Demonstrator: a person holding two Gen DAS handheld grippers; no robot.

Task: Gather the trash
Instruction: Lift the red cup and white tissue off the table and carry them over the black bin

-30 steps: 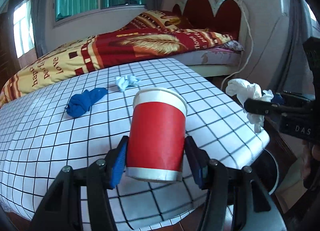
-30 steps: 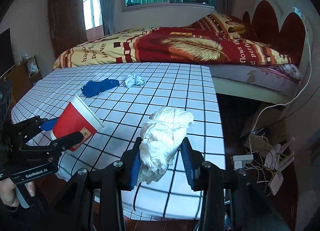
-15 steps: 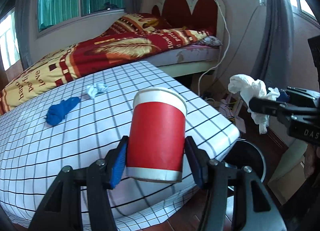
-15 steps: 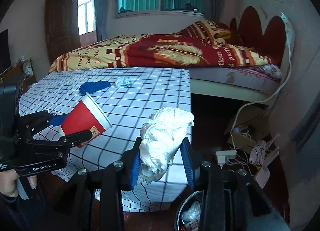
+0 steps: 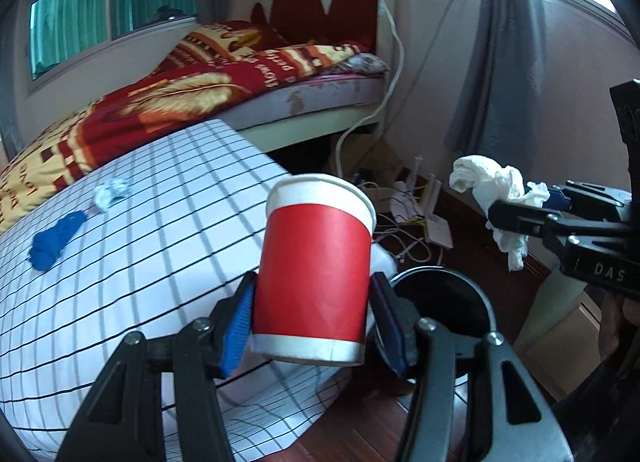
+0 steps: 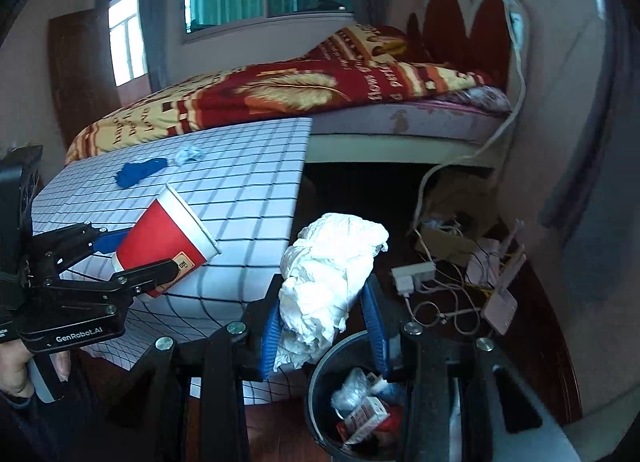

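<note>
Trash point(image 6: 328, 278) and cup point(image 5: 316, 282) now beside bin point(image 6: 320, 374).

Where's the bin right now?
On the floor past the table's corner: the bin shows low in the right wrist view, beneath the held tissue wad.

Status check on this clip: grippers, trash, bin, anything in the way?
Left gripper shut on red paper cup. Right gripper shut on white tissue wad. Black bin below, partly filled. Nothing blocking it.
</note>
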